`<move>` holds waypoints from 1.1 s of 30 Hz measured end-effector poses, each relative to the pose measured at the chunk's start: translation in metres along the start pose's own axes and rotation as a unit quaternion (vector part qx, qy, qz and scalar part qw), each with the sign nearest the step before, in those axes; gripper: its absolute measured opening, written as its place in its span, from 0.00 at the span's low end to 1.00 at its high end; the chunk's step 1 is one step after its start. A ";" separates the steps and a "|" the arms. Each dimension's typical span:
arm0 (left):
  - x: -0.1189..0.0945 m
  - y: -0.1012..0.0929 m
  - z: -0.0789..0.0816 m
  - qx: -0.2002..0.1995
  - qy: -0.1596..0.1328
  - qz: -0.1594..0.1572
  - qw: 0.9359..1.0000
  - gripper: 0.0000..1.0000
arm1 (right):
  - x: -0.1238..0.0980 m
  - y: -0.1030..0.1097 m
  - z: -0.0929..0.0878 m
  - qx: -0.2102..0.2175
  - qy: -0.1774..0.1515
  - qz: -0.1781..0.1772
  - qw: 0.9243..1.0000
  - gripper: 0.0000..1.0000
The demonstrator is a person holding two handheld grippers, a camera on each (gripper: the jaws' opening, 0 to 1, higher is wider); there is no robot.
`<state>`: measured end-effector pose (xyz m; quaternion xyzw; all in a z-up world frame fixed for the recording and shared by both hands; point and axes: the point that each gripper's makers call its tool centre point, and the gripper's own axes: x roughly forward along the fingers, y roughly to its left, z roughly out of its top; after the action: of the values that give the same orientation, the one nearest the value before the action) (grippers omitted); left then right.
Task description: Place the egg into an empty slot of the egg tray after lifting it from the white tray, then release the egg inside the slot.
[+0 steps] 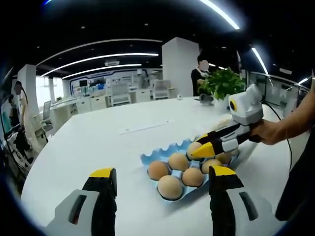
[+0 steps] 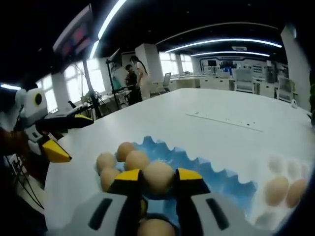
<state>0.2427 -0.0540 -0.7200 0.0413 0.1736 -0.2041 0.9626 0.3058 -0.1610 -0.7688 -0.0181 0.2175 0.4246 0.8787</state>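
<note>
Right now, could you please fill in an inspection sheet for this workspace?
Surface: white table, mostly bare.
Job's things: blue egg tray holding several eggs; white tray beside it with eggs.
Clutter: potted plant at the far edge.
Grippers: right claw shut on an egg above the blue tray; left claw open, holding nothing.
Cables: one black cable behind the right claw.
Surroundings: open office, desks, chairs, people standing.
</note>
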 end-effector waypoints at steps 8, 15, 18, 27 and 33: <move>0.000 -0.002 0.000 0.001 0.001 -0.001 1.000 0.77 | 0.000 0.001 -0.002 -0.029 0.000 0.000 1.000 0.26; 0.000 -0.003 0.000 0.003 0.001 -0.001 1.000 0.77 | 0.000 0.001 -0.003 -0.051 0.003 0.000 0.999 0.26; 0.000 -0.002 0.001 0.004 0.001 -0.001 1.000 0.77 | 0.000 0.002 -0.003 -0.055 0.002 0.003 0.998 0.26; 0.000 -0.004 0.001 0.002 0.001 -0.004 1.000 0.78 | -0.001 -0.003 -0.003 -0.060 -0.001 0.007 0.998 0.33; 0.001 -0.004 0.003 0.004 0.000 -0.005 1.000 0.78 | -0.009 -0.001 -0.001 -0.071 0.002 0.008 0.997 0.31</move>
<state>0.2428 -0.0587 -0.7173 0.0445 0.1728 -0.2099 0.9613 0.3010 -0.1689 -0.7664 -0.0800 0.1888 0.4458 0.8713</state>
